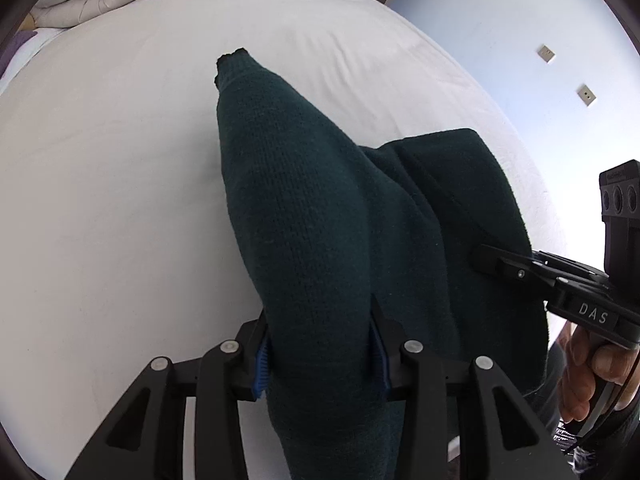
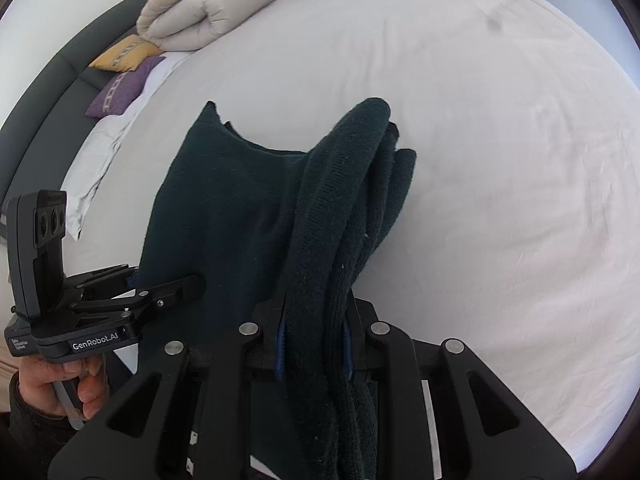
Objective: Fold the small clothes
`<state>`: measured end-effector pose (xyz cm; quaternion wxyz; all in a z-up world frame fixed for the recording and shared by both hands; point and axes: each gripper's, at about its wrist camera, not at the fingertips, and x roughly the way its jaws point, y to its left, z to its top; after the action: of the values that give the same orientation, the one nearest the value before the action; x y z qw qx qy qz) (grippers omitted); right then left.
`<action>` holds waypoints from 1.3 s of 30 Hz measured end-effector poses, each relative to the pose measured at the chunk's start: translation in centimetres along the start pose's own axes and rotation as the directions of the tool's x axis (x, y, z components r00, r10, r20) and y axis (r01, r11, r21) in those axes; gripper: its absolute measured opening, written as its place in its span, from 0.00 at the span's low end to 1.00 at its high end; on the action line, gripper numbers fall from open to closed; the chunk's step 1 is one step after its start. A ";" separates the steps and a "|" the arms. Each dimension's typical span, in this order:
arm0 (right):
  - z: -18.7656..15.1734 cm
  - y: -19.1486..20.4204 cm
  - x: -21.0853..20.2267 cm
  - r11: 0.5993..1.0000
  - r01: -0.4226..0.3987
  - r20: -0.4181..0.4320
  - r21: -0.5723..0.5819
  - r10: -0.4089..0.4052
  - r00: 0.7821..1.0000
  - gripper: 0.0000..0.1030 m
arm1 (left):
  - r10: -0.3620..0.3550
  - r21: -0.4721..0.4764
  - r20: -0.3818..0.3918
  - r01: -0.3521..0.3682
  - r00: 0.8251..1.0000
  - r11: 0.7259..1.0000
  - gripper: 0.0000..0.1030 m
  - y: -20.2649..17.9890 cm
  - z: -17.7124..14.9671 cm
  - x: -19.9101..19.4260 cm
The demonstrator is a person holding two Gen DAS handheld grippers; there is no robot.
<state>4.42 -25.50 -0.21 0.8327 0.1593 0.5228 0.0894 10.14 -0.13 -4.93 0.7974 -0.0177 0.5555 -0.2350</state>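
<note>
A dark green knit garment [image 1: 320, 216] hangs between both grippers above the white bed [image 1: 120, 160]. My left gripper [image 1: 320, 356] is shut on a thick bunch of the knit; its blue pads [image 1: 262, 364] press the cloth from both sides. It also shows in the right wrist view [image 2: 168, 284], gripping the garment's left edge. My right gripper [image 2: 314, 344] is shut on a rolled fold of the garment [image 2: 248, 208], which bulges forward past the fingers. It also shows in the left wrist view [image 1: 492, 260], clamped on the garment's right side.
A folded beige duvet [image 2: 208, 12] lies at the bed's far end, with a yellow cushion [image 2: 124, 54] and a purple cushion [image 2: 120, 92] beside it. A dark headboard [image 2: 52, 92] curves along the left. A pale blue wall [image 1: 520, 40] stands beyond the bed.
</note>
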 end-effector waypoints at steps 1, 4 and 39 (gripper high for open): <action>-0.1 -1.0 0.9 1.000 0.009 -0.007 0.027 -0.009 1.000 0.19 | -0.004 -0.008 0.000 0.004 1.000 1.000 0.46 0.4 -0.1 0.4; -1.4 -3.4 3.4 0.988 -0.073 -0.015 0.135 0.076 0.997 0.21 | -0.040 -0.042 0.001 0.040 0.999 0.998 0.49 1.3 -0.1 0.8; -6.2 -3.0 1.3 0.988 -0.145 0.061 0.060 0.141 0.988 0.31 | 0.055 -0.014 0.118 -0.054 0.992 0.998 0.65 0.0 -3.2 -0.8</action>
<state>-0.63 -26.85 -4.83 0.8330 0.2256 0.4889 0.1275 7.01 0.92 -5.44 0.8349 -0.0205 0.5089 -0.2088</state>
